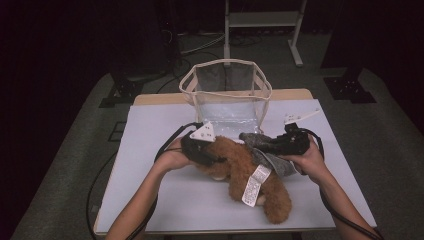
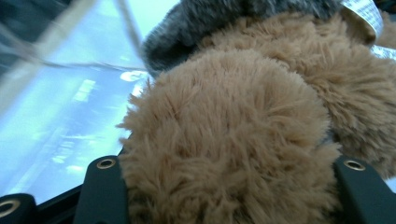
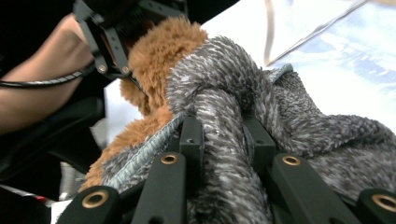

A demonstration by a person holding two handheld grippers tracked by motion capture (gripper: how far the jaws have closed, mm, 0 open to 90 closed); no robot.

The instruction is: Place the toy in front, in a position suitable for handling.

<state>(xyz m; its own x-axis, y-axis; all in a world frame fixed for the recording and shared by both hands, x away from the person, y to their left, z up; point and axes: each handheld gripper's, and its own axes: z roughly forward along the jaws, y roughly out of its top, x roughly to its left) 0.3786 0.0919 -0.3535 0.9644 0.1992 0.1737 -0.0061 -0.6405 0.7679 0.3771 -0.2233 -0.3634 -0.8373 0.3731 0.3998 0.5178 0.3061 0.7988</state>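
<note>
White table [image 1: 165,205]: bearing everything. Clear mesh-sided bag [image 1: 226,95]: standing open at the far edge. Brown plush toy [image 1: 245,172]: lying mid-table before the bag; left gripper [image 1: 212,156] is clamping its brown fur. Grey plush part [image 3: 224,116]: right gripper [image 1: 272,145] is pinching a fold.

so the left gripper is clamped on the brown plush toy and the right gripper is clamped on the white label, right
Not quite. The left gripper is clamped on the brown plush toy, but the right gripper is clamped on the toy's grey fuzzy garment, not the white label, which hangs free farther down the toy. The right gripper view shows the grey fabric pinched between its jaws.
</note>
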